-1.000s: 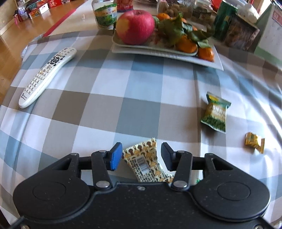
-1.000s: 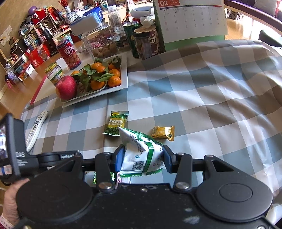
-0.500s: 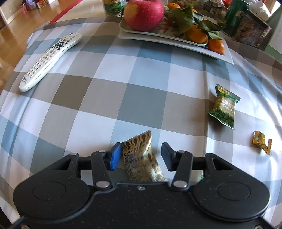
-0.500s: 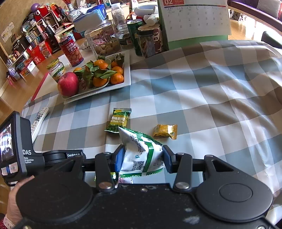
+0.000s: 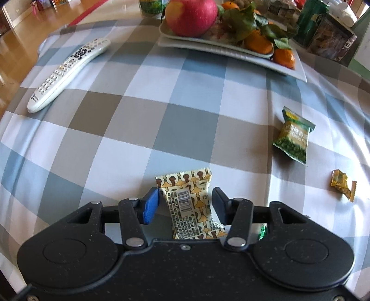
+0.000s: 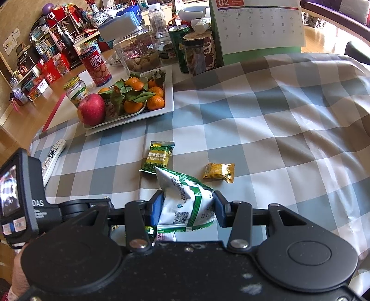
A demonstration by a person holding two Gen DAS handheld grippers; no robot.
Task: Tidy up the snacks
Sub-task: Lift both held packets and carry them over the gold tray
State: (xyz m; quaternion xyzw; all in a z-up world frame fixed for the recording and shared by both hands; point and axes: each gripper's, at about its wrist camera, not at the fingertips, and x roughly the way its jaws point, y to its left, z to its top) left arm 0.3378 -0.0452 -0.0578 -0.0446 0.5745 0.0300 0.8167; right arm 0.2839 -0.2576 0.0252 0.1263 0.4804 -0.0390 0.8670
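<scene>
A yellow-and-brown patterned snack packet lies between the fingers of my left gripper; the jaws stand apart from it, the left pad close to its edge. My right gripper is shut on a white-and-green snack bag, held above the checked cloth. A green pea packet and a small gold candy lie on the cloth ahead.
A white plate with an apple and tangerines stands at the back. A white remote lies at the left. Jars, cans and a calendar crowd the far edge. The left gripper's body shows at the right wrist view's left.
The left gripper has moved forward and turned, so the patterned packet now sits straighter between its open fingers. The right gripper keeps hold of the white-and-green bag and has barely moved.
</scene>
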